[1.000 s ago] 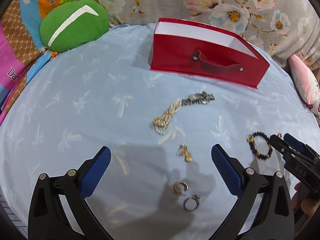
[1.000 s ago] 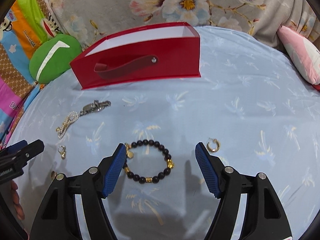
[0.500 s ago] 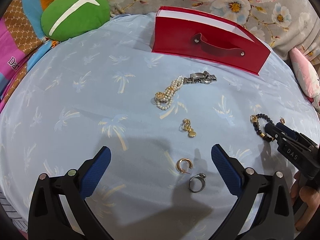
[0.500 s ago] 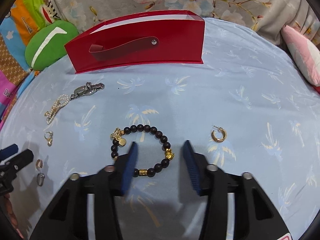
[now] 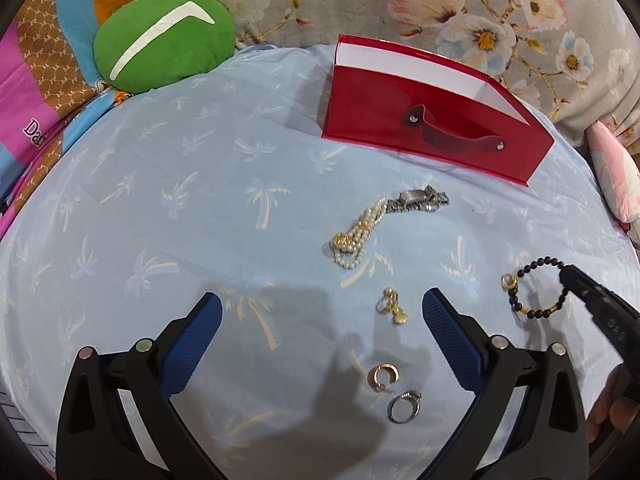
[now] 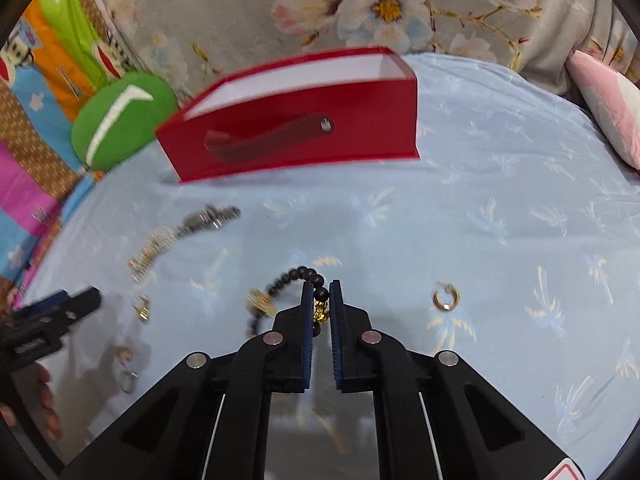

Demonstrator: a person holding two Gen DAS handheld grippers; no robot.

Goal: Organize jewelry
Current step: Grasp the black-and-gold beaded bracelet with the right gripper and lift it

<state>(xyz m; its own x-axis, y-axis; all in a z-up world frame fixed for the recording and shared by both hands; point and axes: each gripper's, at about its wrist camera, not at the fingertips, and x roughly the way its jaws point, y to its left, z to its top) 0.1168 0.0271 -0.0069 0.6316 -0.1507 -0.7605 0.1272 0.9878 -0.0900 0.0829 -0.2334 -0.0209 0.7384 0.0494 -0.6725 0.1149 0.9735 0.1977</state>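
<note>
A black bead bracelet (image 6: 286,278) with gold charms lies on the pale blue palm-print cloth. My right gripper (image 6: 321,286) is closing its jaws on it, and the blue pads pinch the beads and a gold charm on its near right side. The left wrist view shows that bracelet (image 5: 532,312) at the right, with the right gripper (image 5: 570,276) on its far edge. My left gripper (image 5: 322,300) is open above the cloth with nothing between its fingers. Ahead of it lie a gold drop earring (image 5: 394,311), a gold hoop (image 5: 382,377) and a silver ring (image 5: 404,406). The open red box (image 5: 432,140) stands behind.
A pearl bracelet (image 5: 356,236) and a silver watch (image 5: 424,200) lie between the box and the small pieces. Another gold hoop (image 6: 446,299) lies right of the right gripper. A green cushion (image 5: 164,40) sits far left, a pink pillow (image 5: 616,176) at the right edge.
The right gripper's jaws have closed from wide apart to pinching the bead bracelet's right side. The left gripper stays open, and its view has shifted only slightly.
</note>
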